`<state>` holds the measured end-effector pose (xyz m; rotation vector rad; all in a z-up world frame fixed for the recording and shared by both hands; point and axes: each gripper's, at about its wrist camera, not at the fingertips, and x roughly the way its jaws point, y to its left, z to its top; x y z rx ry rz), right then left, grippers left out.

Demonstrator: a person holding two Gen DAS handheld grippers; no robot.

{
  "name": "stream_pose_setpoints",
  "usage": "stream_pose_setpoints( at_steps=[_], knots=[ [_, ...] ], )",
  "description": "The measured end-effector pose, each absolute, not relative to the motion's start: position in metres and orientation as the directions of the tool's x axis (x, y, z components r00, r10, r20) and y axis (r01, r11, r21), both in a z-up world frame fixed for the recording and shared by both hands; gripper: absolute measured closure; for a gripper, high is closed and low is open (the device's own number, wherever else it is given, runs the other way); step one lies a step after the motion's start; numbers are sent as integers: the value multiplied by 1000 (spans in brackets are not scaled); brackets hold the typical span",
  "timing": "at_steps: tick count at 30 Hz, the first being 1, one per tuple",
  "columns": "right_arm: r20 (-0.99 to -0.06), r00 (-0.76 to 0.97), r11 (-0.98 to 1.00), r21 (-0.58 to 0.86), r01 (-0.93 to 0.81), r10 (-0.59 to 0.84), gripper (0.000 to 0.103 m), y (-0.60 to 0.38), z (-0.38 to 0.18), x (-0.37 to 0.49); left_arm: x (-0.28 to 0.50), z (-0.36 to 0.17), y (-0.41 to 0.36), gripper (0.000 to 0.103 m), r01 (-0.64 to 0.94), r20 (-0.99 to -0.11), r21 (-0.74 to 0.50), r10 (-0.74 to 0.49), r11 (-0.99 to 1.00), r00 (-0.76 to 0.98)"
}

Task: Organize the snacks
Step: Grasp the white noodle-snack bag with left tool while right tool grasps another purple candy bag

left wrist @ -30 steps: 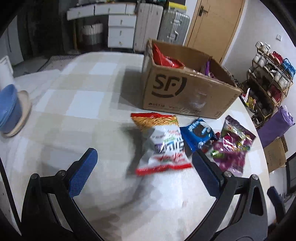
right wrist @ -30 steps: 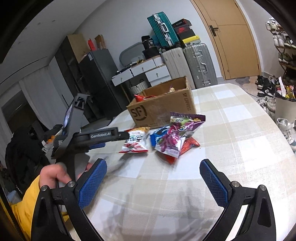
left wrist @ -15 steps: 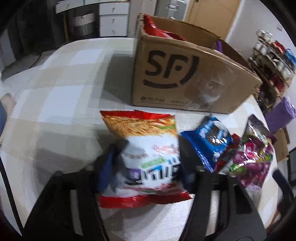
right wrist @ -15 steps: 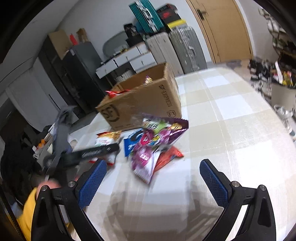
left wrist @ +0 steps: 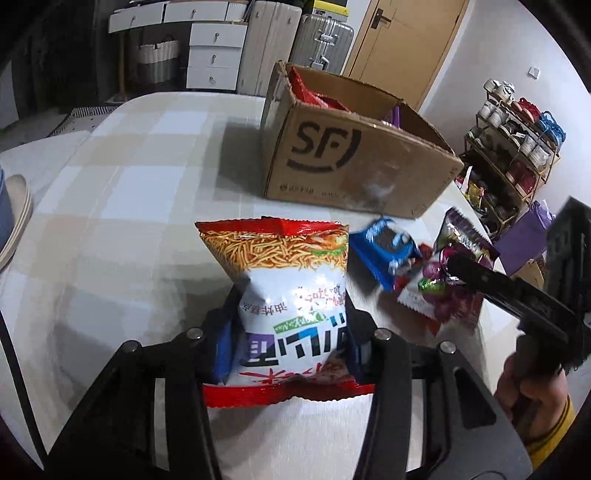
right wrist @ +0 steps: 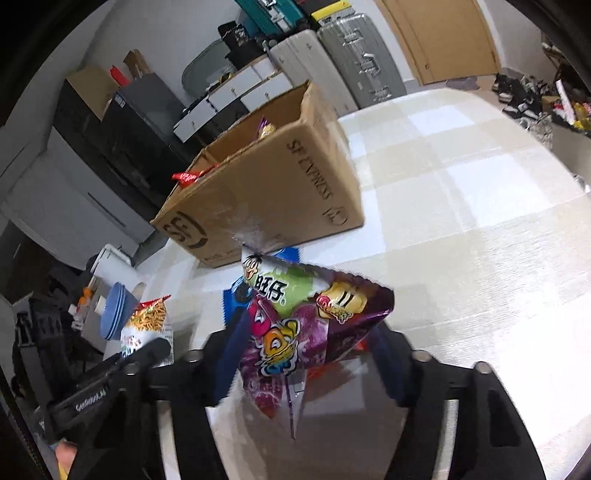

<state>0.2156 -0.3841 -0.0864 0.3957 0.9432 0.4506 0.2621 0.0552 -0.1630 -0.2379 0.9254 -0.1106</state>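
A white and red noodle snack bag point(left wrist: 291, 295) lies on the checked table point(left wrist: 129, 184). My left gripper point(left wrist: 290, 332) has its closing jaws on it, and the blue pads pinch the bag's waist. A purple candy bag point(right wrist: 314, 325) sits tilted between the fingers of my right gripper point(right wrist: 308, 350), whose jaws are closing and squeeze its sides. A blue cookie packet point(left wrist: 388, 247) lies between the two bags, with a red packet partly hidden under the purple one. Behind them stands an open cardboard box point(left wrist: 351, 166) holding several snack packets. A hand grips the right gripper point(left wrist: 480, 280) at the left wrist view's right edge.
Stacked blue bowls and a plate point(left wrist: 14, 210) sit at the table's left edge. Beyond the table are white drawers point(left wrist: 214, 55), suitcases point(left wrist: 321, 33) and a door. A shoe rack point(left wrist: 517, 140) stands off the right side. The table drops away close behind the box.
The left gripper moved forward and down over the noodle bag and closed on it. The right gripper swept toward the purple candy bag and closed around it, tipping it up.
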Motion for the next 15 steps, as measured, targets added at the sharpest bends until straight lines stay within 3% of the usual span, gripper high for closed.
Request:
stream_pose_setpoints(
  at_steps=[3,6,15],
  knots=[
    [-671,507,832,518,-200,540,62,-384,-83,214,249,-163,59,59,-14,-780,-262,-203,965,592],
    [-655,521,825,526,-204,547,71,-387,-77,205,231,-158,63,59,-26,-779,-280,-211,960,590],
    [-566,572,790,545,-280,593,74,-394,-45,149,175,-126,50,59,28,-744,-275,-231,961,626]
  ],
)
